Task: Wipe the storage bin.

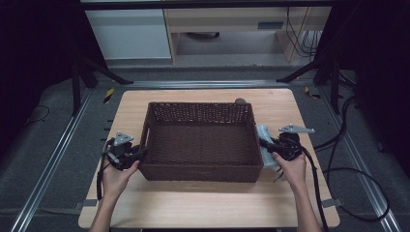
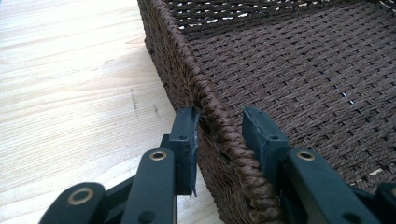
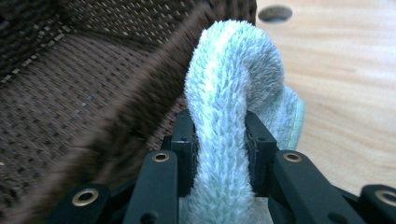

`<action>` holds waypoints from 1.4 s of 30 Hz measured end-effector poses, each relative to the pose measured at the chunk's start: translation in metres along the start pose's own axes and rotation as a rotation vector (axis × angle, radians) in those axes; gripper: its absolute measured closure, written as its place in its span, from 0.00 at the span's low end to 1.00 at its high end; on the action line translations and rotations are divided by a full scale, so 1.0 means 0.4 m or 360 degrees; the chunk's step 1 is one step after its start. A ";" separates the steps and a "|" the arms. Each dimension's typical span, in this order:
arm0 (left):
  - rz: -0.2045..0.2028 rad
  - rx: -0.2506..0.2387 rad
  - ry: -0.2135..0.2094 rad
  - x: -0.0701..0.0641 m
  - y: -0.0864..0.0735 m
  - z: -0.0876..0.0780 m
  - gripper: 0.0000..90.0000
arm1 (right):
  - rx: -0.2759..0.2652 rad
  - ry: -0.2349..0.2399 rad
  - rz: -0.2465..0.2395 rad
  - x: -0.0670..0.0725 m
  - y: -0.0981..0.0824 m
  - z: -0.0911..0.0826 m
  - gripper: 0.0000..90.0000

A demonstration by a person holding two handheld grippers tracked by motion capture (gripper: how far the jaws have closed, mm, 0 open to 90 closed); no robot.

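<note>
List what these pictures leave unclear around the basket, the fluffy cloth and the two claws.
- Pale fluffy cloth: its lower part lies behind the right claw, its full shape is unclear; small in the high view.
- Left claw: jaws straddle the basket rim; whether both pads press it is unclear.
- Basket wall: blurred in the right gripper view.
- Grey round thing: cut by the top edge, unidentifiable.

A lab recording bay is surrounding us: metal floor rails [image 1: 53, 159], black tripod struts [image 1: 99, 70], trailing cables [image 1: 360, 176], dark curtains enclosing one wooden table [image 1: 203, 203]
</note>
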State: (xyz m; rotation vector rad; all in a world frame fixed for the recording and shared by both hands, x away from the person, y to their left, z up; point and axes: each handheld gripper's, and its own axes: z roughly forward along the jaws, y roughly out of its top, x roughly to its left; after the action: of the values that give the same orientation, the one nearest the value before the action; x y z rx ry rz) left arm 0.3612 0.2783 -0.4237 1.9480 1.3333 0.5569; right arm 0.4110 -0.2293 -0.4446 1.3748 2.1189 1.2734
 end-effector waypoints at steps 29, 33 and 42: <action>0.0001 -0.0006 -0.0002 0.000 -0.001 -0.001 0.73 | 0.0102 -0.0008 -0.0016 0.014 -0.062 -0.010 0.79; 0.0005 -0.0004 -0.0001 0.000 -0.001 -0.001 0.73 | -0.0019 0.0024 -0.0022 0.032 -0.040 -0.059 0.79; 0.0003 -0.0011 -0.0010 0.001 -0.003 -0.001 0.72 | 0.0015 0.0026 -0.0054 0.047 -0.072 -0.082 0.79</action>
State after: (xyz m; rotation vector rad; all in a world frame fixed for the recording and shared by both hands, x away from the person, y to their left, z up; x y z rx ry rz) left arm 0.3604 0.2791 -0.4243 1.9444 1.3239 0.5551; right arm 0.3637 -0.2340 -0.4457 1.3313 2.1524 1.2674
